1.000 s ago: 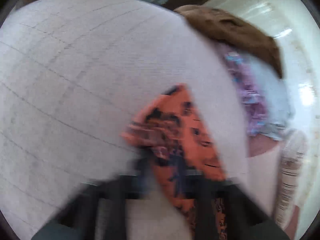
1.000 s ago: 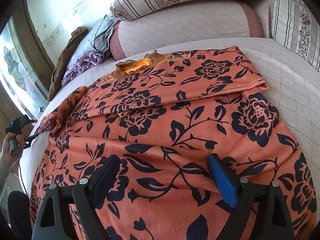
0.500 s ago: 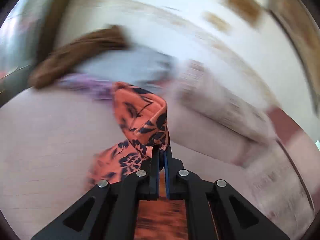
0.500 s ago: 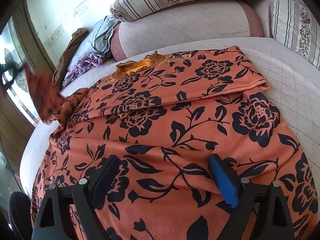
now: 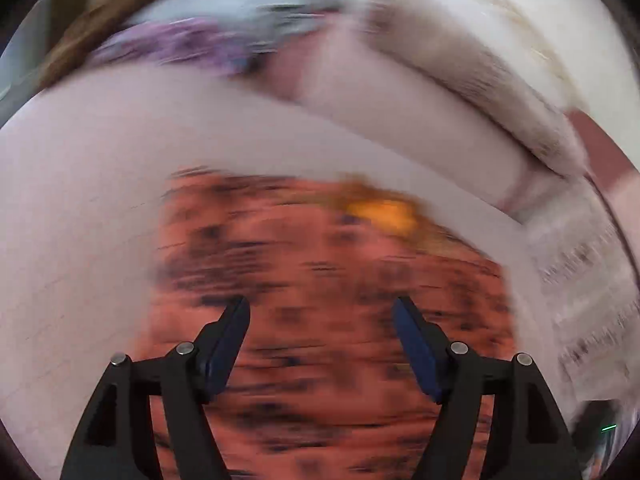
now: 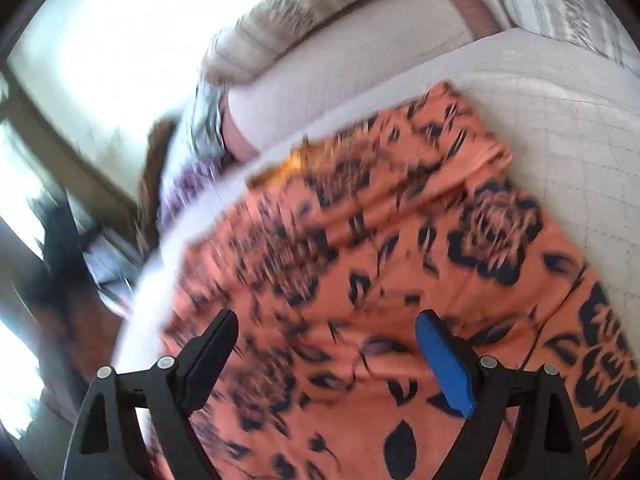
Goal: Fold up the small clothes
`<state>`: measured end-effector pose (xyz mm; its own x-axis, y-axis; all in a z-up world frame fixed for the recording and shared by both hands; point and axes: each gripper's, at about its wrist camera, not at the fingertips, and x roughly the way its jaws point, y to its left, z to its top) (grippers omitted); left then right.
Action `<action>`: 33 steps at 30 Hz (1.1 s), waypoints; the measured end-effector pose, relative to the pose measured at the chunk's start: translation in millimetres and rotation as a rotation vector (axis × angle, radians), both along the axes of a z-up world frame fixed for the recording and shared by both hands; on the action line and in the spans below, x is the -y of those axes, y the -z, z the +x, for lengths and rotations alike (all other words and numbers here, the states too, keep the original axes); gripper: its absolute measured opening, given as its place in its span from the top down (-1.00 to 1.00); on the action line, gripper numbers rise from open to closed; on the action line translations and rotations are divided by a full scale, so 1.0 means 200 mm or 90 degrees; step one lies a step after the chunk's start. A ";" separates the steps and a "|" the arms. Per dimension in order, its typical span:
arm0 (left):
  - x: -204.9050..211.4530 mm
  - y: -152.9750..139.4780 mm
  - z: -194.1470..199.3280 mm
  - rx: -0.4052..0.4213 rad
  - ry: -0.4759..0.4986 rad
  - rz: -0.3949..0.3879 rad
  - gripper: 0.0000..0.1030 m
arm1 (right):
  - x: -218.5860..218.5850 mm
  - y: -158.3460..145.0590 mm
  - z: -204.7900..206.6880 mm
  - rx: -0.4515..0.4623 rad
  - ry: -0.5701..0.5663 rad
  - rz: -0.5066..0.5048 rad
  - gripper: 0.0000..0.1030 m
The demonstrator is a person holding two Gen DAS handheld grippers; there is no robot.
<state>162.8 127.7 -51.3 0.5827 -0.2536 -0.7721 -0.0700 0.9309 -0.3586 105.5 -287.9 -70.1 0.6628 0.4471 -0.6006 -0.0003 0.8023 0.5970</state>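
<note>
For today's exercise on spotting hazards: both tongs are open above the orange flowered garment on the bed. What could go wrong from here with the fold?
1. The left tongs have just been opening, with nothing between them; the folded-over part of the orange flowered garment may land crooked or slip back.
2. Both views are blurred, so the next grab could miss an edge or pinch the quilted bedcover underneath.
3. The right tongs pin nothing, so the cloth may shift.
</note>
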 end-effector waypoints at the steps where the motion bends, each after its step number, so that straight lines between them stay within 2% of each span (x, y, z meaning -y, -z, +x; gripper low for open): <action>1: -0.13 0.07 -0.03 -0.017 -0.039 0.005 -0.44 | 0.04 -0.04 0.02 0.010 0.015 0.018 -0.79; 4: -0.35 0.20 -0.08 -0.054 -0.104 -0.014 -0.43 | 0.13 -0.11 0.15 0.011 0.047 0.062 -0.79; 7: -0.42 0.25 -0.13 -0.060 -0.119 -0.034 -0.43 | 0.24 -0.10 0.36 -0.030 0.095 0.088 -0.78; 9: -0.44 0.26 -0.15 -0.057 -0.112 -0.052 -0.43 | 0.30 -0.06 0.51 -0.078 0.129 0.056 -0.76; 11: -0.44 0.26 -0.17 -0.051 -0.101 -0.060 -0.43 | 0.31 0.00 0.63 -0.120 0.128 0.030 -0.58; 13: -0.43 0.27 -0.18 -0.052 -0.085 -0.067 -0.43 | 0.29 0.05 0.69 -0.160 0.107 0.023 -0.07; 14: -0.41 0.27 -0.18 -0.053 -0.081 -0.061 -0.43 | 0.26 0.08 0.72 -0.183 0.099 -0.006 0.09; 15: -0.38 0.26 -0.17 -0.053 -0.076 -0.048 -0.43 | 0.24 0.09 0.73 -0.200 0.089 -0.033 0.58; 16: -0.34 0.26 -0.14 -0.057 -0.062 -0.022 -0.41 | 0.23 0.10 0.75 -0.215 0.078 -0.053 0.63; 17: -0.33 0.26 -0.13 -0.057 -0.055 0.001 0.12 | 0.22 0.09 0.75 -0.214 0.076 -0.061 0.67; 18: -0.31 0.26 -0.11 -0.070 -0.041 0.030 0.88 | 0.21 0.05 0.75 -0.204 0.071 -0.070 0.77; 20: -0.34 0.25 -0.07 -0.072 -0.053 0.011 0.85 | 0.18 -0.08 0.70 -0.151 0.063 -0.094 0.78; 22: -0.37 0.25 -0.08 -0.066 -0.084 0.032 0.86 | 0.15 -0.23 0.61 -0.087 0.064 -0.120 0.77; 23: -0.40 0.26 -0.09 -0.074 -0.097 0.039 0.87 | 0.16 -0.25 0.57 -0.074 0.069 -0.129 0.77; 24: -0.43 0.29 -0.09 -0.085 -0.104 0.017 0.90 | 0.15 -0.23 0.55 -0.080 0.070 -0.139 0.61; 25: -0.45 0.29 -0.09 -0.085 -0.107 0.000 0.90 | 0.16 -0.13 0.55 -0.115 0.063 -0.165 0.37; 26: -0.47 0.28 -0.09 -0.087 -0.111 -0.020 0.81 | 0.18 0.00 0.58 -0.184 0.044 -0.179 -0.21; 27: -0.48 0.25 -0.09 -0.083 -0.111 -0.040 0.42 | 0.20 0.08 0.57 -0.217 0.037 -0.161 -0.25; 28: -0.49 0.22 -0.10 -0.073 -0.110 -0.048 0.12 | 0.23 0.07 0.53 -0.180 0.046 -0.139 -0.25; 29: -0.49 0.19 -0.10 -0.055 -0.111 -0.055 -0.36 | 0.24 0.04 0.50 -0.160 0.051 -0.124 -0.25; 30: -0.49 0.17 -0.09 -0.037 -0.111 -0.059 -0.43 | 0.27 0.00 0.49 -0.145 0.062 -0.103 -0.25; 33: -0.42 0.13 0.00 -0.019 -0.069 -0.048 -0.43 | 0.32 -0.12 0.49 -0.097 0.087 -0.089 -0.26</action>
